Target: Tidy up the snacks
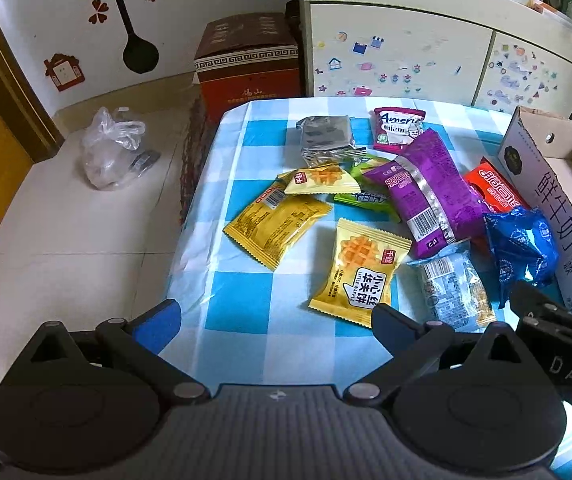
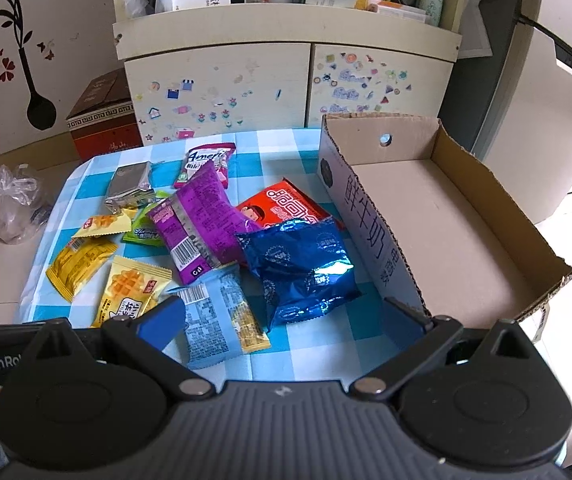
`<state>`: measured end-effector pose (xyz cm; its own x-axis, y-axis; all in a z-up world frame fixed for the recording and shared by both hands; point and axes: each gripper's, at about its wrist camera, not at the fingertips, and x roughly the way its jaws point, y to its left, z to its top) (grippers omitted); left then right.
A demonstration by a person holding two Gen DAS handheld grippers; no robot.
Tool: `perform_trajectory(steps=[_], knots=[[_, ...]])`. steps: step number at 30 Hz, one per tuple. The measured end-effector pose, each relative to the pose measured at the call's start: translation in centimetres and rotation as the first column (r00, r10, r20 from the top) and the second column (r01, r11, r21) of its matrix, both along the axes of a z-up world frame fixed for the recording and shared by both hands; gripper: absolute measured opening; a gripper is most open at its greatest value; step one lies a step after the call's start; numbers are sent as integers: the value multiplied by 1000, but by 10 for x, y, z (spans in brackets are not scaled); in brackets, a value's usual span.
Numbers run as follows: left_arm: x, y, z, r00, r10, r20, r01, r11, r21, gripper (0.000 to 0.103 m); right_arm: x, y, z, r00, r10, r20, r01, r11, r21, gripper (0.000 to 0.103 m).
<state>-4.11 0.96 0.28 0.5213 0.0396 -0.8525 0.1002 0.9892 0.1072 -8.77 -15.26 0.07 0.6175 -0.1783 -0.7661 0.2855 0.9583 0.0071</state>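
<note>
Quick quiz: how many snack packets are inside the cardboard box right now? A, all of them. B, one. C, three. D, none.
D: in the right wrist view the cardboard box shows only bare floor, while packets such as the blue foil bag and the purple packet lie on the checked tablecloth outside it.

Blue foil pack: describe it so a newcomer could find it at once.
Start at the cardboard box on the checked tablecloth. Just outside its printed wall lies the blue foil pack, overlapping a red pack. It is the only shiny, crinkled dark blue one.
</note>
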Motion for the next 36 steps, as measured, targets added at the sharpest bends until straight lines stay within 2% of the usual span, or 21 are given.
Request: perform_trajectory(steps=[36], knots=[[2, 1, -6, 1000, -2, -16, 2, 1000, 4, 102, 3, 3, -6, 1000, 10, -18, -10, 1000, 2, 102]])
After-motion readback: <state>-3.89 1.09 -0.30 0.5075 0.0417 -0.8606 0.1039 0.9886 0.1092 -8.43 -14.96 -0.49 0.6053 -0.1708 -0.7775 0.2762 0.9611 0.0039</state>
